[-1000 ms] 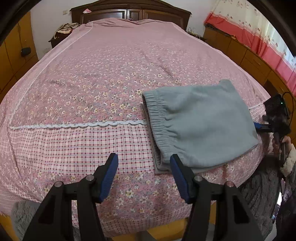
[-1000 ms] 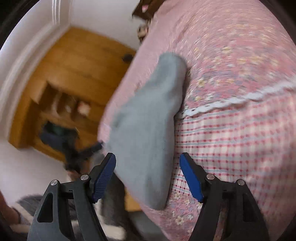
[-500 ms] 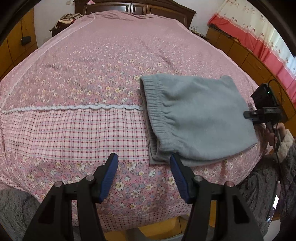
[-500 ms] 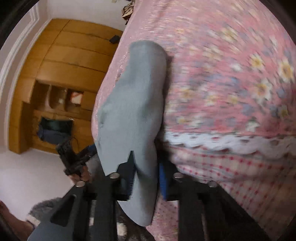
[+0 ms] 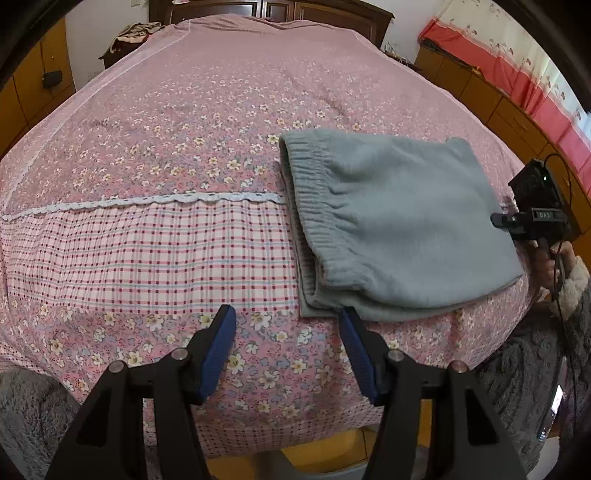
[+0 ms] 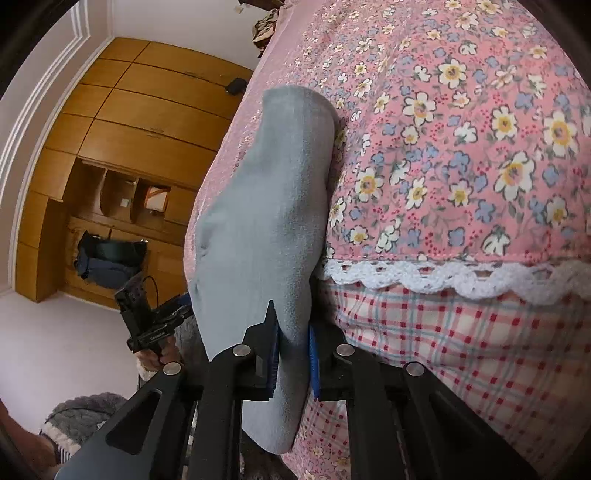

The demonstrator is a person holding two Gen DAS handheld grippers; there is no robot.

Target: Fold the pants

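The grey pants (image 5: 391, 221) lie folded on the pink floral bed, elastic waistband toward the left. My left gripper (image 5: 288, 350) is open and empty, hovering just in front of the pants' near-left corner. The right gripper (image 5: 532, 221) shows at the pants' right edge in the left wrist view. In the right wrist view my right gripper (image 6: 293, 350) is shut on the folded edge of the pants (image 6: 273, 206). The left gripper (image 6: 155, 325) shows beyond them.
The bed (image 5: 147, 240) has a floral top and a checked band with white lace trim (image 5: 147, 201). A dark wooden headboard (image 5: 273, 7) stands at the far end. Wooden cabinets (image 6: 122, 147) and a red curtain (image 5: 524, 81) line the room.
My right gripper closed on the right edge of the pants, from open a second ago. My left gripper moved slightly closer to the pants' near-left corner and stays open.
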